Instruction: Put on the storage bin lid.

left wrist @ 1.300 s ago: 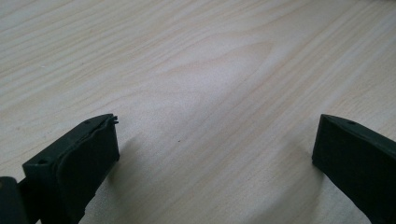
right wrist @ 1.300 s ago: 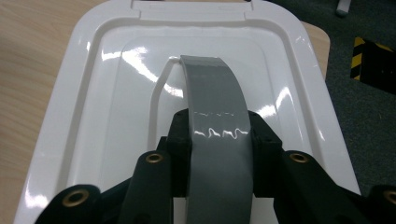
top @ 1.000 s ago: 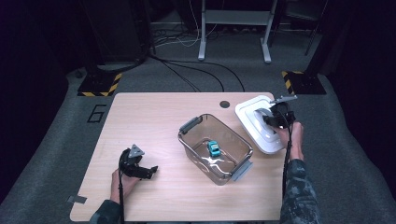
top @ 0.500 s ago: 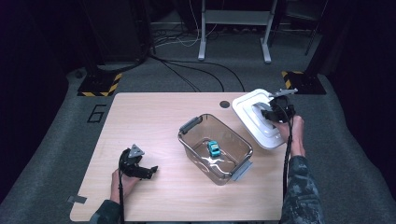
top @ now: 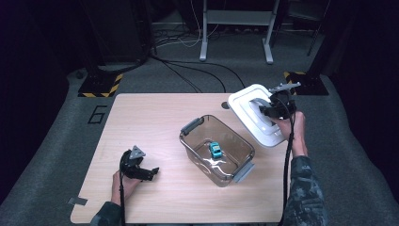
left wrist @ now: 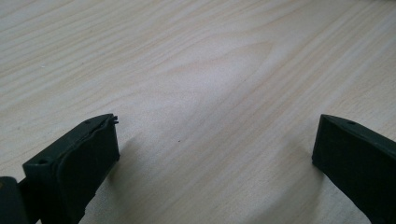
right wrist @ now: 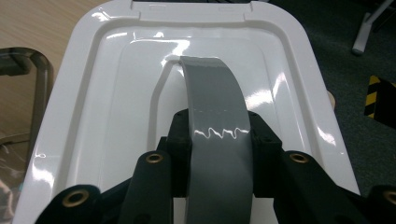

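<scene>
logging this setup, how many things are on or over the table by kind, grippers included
grippers: 2, left gripper open on the table, right gripper shut on the lid's grey handle
clear bins: 1
white lids: 1
small teal toy cars: 1
total: 5

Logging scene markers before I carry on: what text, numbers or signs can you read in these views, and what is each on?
"6": a large dark numeral on the grey floor left of the table, near its far left corner.
No words on the black-and-yellow hazard stripes, just a warning pattern.
No readable text on the white lid, the clear bin or the toy car.
</scene>
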